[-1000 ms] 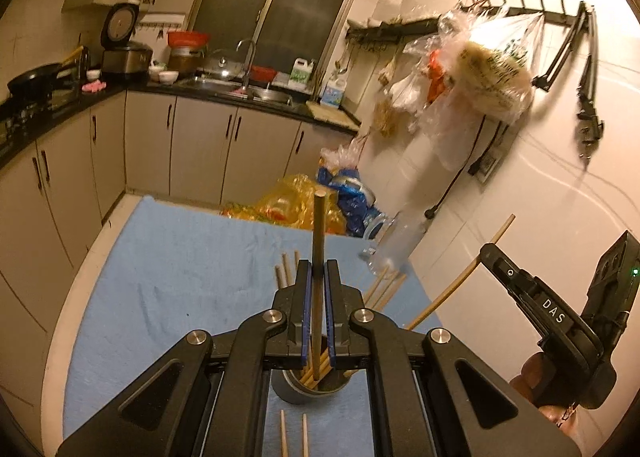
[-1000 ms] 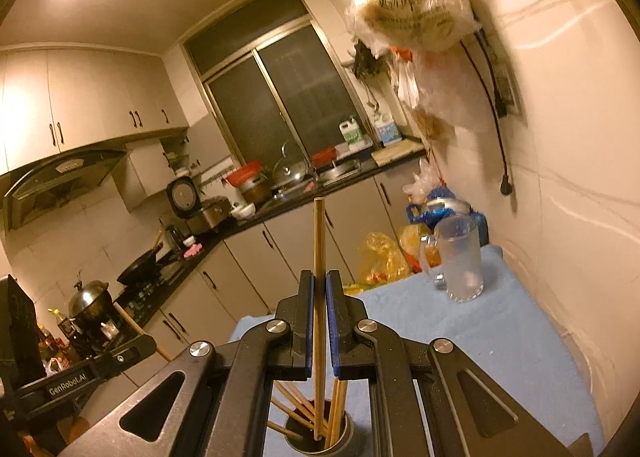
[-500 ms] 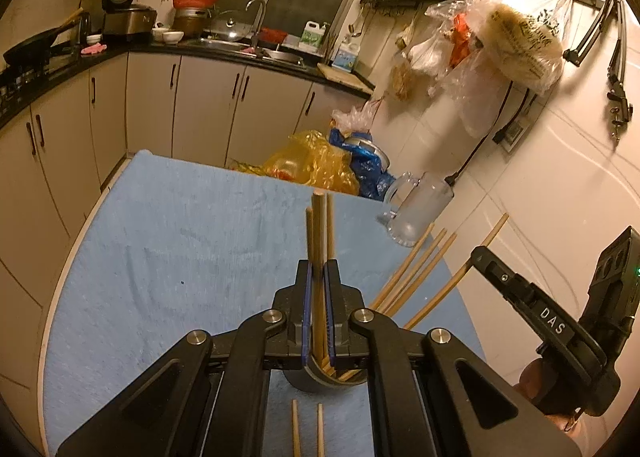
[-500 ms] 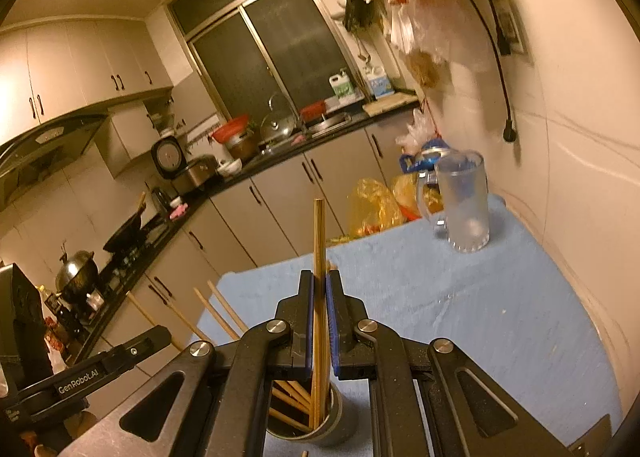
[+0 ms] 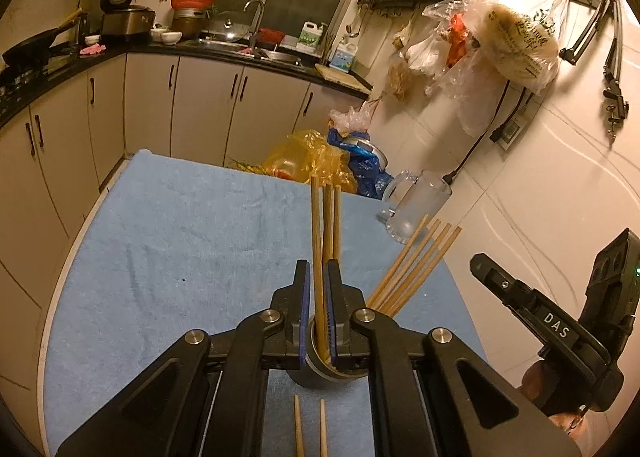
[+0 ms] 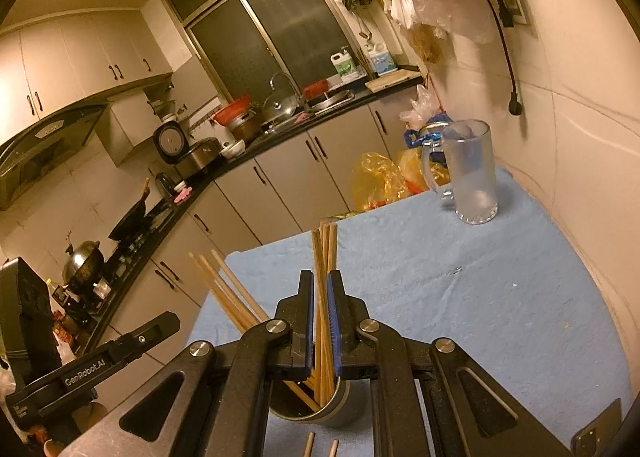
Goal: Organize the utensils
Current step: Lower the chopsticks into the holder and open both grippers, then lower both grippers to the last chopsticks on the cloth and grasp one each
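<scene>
Chopsticks [image 5: 325, 225] stand in the metal cup [image 5: 316, 369] on the blue-clothed counter [image 5: 168, 257]; in the left view the left hand-held gripper [image 5: 317, 297] has its jaws slightly parted around one, apparently releasing it. Two more [image 5: 310, 425] lie below, cut off. In the right view the right hand-held gripper [image 6: 320, 305] likewise stands parted; contact is unclear. Next: lift clear, fetch the loose pair

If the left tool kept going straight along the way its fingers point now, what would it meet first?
Most likely the metal cup right under the left tool, and the chopsticks standing in it; one rises between the parted fingers. Beyond lies the blue cloth. Depth is hard to judge through the fisheye.
</scene>
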### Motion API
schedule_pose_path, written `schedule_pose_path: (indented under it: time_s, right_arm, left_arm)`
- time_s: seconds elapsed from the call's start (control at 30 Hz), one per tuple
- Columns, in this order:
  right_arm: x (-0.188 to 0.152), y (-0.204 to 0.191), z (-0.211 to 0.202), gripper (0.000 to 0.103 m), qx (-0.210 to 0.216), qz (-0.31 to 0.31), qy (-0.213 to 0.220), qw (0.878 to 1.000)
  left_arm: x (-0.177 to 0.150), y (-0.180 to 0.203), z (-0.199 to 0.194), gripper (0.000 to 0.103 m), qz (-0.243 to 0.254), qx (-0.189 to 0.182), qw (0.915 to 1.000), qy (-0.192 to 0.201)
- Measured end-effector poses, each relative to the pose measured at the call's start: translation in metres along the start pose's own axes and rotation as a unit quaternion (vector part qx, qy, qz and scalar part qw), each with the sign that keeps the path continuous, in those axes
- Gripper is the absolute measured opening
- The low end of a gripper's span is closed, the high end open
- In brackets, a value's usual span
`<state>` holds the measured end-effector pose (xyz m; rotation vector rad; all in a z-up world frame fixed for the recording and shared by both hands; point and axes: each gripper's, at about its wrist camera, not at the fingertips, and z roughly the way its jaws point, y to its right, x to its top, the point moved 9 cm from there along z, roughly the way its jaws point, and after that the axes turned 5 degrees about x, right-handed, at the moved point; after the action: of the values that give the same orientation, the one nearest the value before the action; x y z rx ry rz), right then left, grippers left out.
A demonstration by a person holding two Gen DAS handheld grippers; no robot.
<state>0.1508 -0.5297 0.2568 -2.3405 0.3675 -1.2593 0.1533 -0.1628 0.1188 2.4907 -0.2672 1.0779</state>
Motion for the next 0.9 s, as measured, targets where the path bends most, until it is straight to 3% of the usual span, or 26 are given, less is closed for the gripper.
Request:
schedule_pose_path:
  time_s: [0.13, 0.33, 0.5, 0.7, 0.9]
  right_arm:
    - [-0.003, -0.001, -0.022, 0.010, 0.000, -0.003, 0.010, 1.000]
    - [-0.037, 0.009, -0.037, 0.016, -0.003, 0.002, -0.015, 1.000]
    - [-0.088, 0.033, -0.039, 0.016, -0.022, 0.005, -0.055, 0.998]
    - [-0.151, 0.065, -0.036, 0.016, -0.042, 0.020, -0.111, 0.993]
    - [-0.179, 0.081, -0.042, 0.016, -0.046, 0.034, -0.134, 0.989]
  left_arm:
    - [-0.004, -0.001, -0.017, 0.024, 0.001, 0.004, 0.9999, 0.015]
    - [-0.038, -0.010, -0.032, 0.024, 0.007, 0.013, 0.9999, 0.007]
    - [-0.095, -0.027, -0.024, 0.024, 0.000, 0.025, 0.9990, -0.036]
    - [-0.170, -0.044, -0.001, 0.024, -0.019, 0.026, 0.9929, -0.114]
    - [-0.196, -0.030, 0.018, 0.024, -0.001, 0.015, 0.9861, -0.165]
